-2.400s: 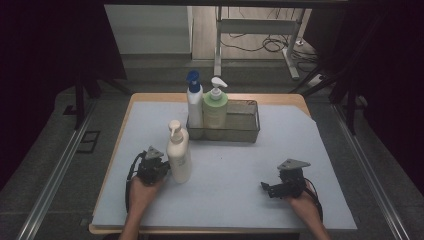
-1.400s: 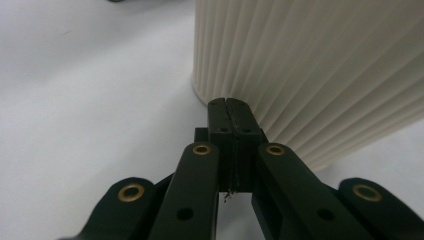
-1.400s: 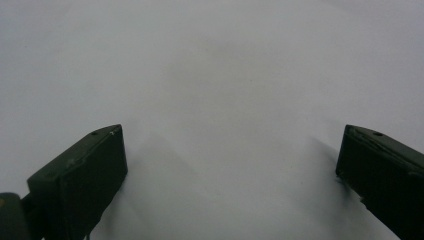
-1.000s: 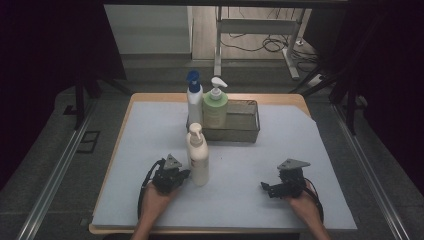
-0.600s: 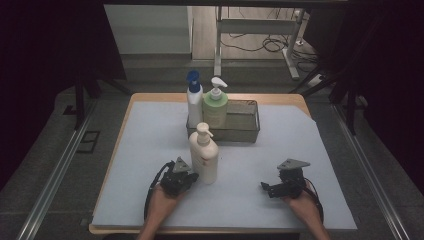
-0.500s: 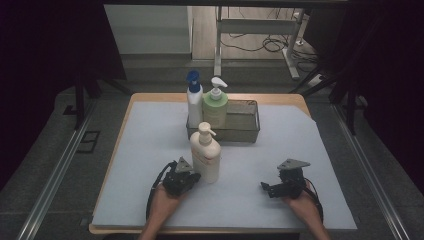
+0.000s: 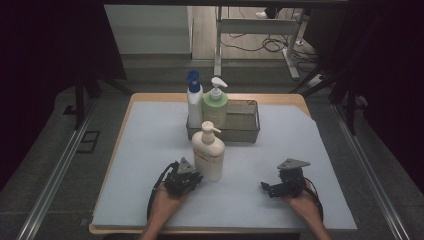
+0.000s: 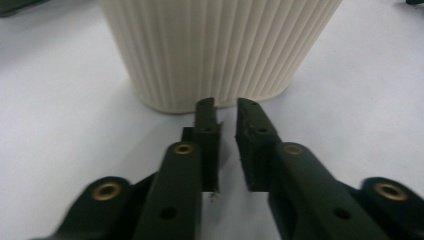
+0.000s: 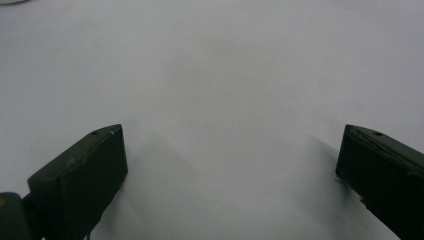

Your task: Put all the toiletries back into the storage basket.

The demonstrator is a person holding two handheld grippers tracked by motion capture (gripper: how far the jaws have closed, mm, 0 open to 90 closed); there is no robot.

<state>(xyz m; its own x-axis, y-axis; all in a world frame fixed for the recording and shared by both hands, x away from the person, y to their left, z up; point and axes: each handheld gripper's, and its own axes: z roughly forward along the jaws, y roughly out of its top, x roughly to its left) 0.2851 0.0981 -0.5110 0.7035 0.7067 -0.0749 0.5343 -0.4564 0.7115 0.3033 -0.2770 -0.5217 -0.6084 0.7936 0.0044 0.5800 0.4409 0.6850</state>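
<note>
A cream ribbed pump bottle (image 7: 208,157) stands upright on the pale mat, near the front middle. My left gripper (image 7: 196,178) lies low just to its left, pointing at its base. In the left gripper view the bottle (image 8: 220,50) rises right beyond the left gripper (image 8: 226,107). Its jaws have just been opening and stand a narrow gap apart with nothing between them. My right gripper (image 7: 267,188) rests on the mat at the front right. In its own view, the right gripper (image 9: 232,150) is open wide over bare mat.
A dark wire basket (image 7: 247,131) stands behind the cream bottle, at the back middle. A white bottle with a blue top (image 7: 194,100) and a green pump bottle (image 7: 215,102) stand at its left end. The pale mat (image 7: 145,145) covers a wooden table.
The cream bottle and my left gripper have shifted rightwards together along the mat, towards the middle. The right gripper has kept still.
</note>
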